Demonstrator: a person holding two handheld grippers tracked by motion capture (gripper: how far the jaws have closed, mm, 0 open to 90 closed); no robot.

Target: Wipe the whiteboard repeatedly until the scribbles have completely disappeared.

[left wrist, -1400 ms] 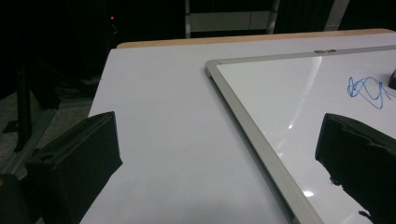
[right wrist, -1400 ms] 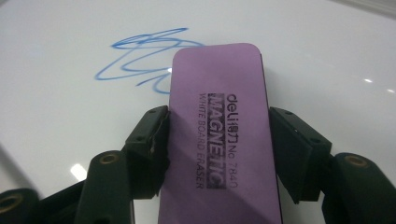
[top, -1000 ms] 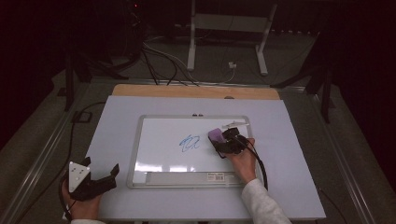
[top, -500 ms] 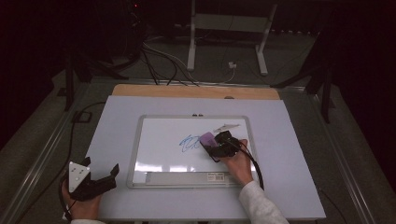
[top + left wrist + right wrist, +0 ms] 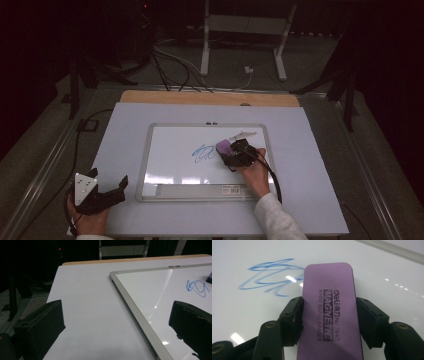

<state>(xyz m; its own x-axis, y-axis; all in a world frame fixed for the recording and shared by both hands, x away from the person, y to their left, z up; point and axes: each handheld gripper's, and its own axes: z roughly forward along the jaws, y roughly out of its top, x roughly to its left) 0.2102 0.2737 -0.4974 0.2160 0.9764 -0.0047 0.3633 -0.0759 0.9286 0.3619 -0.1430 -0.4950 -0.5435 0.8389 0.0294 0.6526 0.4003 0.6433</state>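
The right gripper pinches a purple whiteboard eraser by its long sides, the eraser lying flat on the whiteboard with its front end touching the right edge of a blue scribble. Just beyond the eraser a grey marker lies on the board near its top right corner, apart from the scribble. The left gripper, jaws spread with nothing between them, rests on the white table off the board's lower left corner.

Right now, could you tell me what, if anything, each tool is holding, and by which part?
The right tool grips the purple whiteboard eraser by its two long sides, near mid-length. The left tool stands open, holding nothing.
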